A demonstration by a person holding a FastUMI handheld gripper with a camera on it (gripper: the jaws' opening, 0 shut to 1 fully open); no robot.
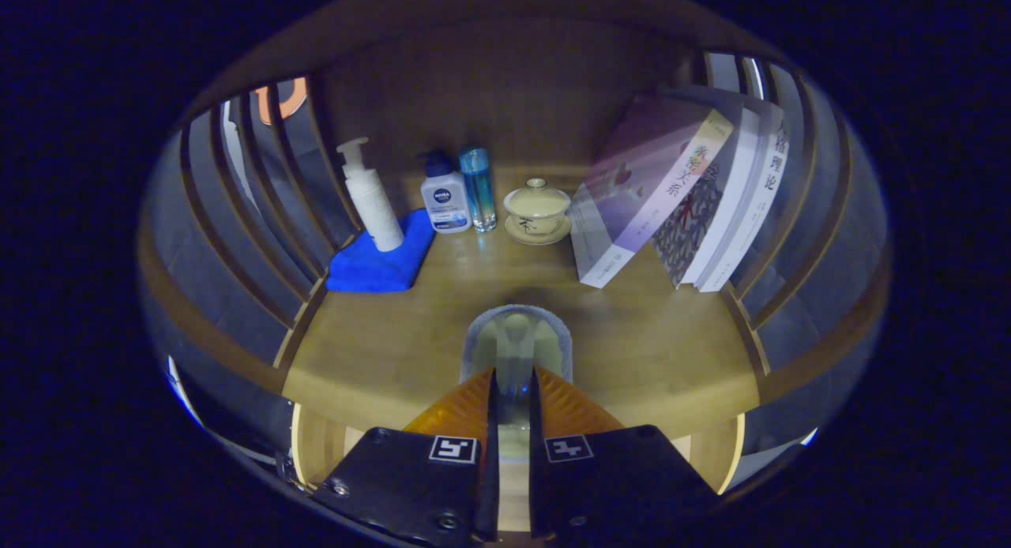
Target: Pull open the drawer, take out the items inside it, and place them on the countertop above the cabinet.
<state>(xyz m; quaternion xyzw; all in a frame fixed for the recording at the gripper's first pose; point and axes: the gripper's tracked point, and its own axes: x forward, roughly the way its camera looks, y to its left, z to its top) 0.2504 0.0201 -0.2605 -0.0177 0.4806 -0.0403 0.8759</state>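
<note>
My gripper (513,380) is shut on a small see-through item (517,335) with a pale rounded rim. The item sticks out just ahead of the fingertips, and I cannot tell exactly what it is. It hangs low over the front middle of the wooden countertop (379,350); whether it touches the wood is unclear. Below the fingers runs the countertop's front edge.
At the back stand a white pump bottle (370,197) on a blue cloth (379,264), a white bottle with a blue cap (445,200), a clear blue bottle (479,186) and a lidded teacup on a saucer (538,210). Several books (679,193) lean at the right. Slatted walls close both sides.
</note>
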